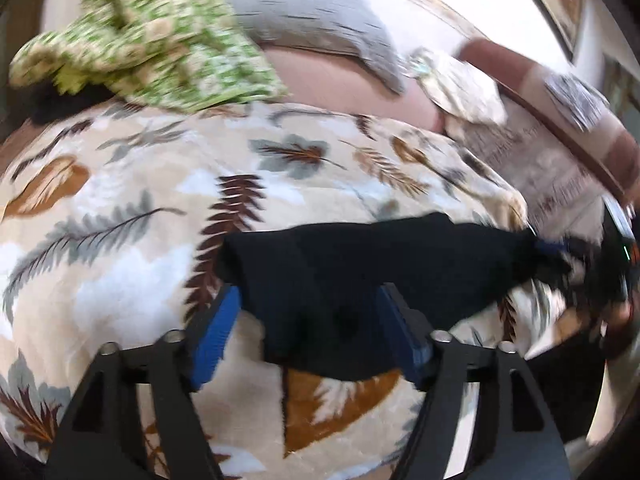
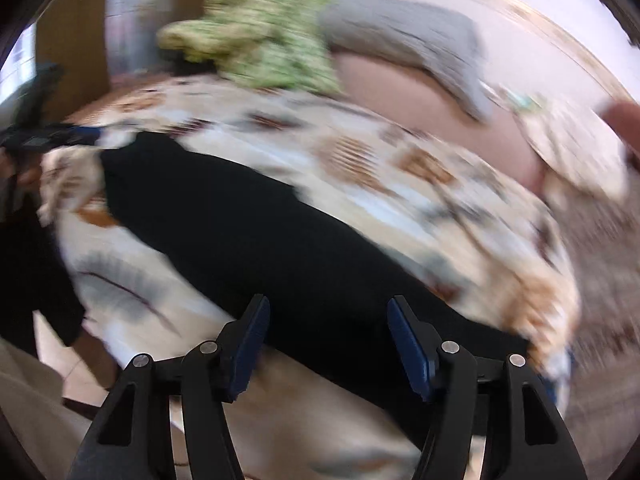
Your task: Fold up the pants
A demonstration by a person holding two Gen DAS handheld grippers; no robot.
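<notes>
Black pants (image 1: 360, 272) lie on a leaf-print blanket (image 1: 120, 208). In the left wrist view my left gripper (image 1: 310, 300) is open, its blue pads on either side of one end of the pants, which rises in a fold between them. In the right wrist view the pants (image 2: 260, 220) stretch as a long dark band from upper left to lower right. My right gripper (image 2: 328, 312) is open over their near end, with cloth between the fingers. The other gripper shows at the far end in each view (image 1: 560, 248) (image 2: 52, 136). Both views are motion-blurred.
A green patterned garment (image 1: 152, 40) and a grey pillow (image 1: 320, 24) lie at the back of the bed. A pink sheet (image 1: 352, 88) shows beyond the blanket. A patterned carpet (image 2: 600, 280) lies to the right. The person's legs (image 2: 36, 408) are at lower left.
</notes>
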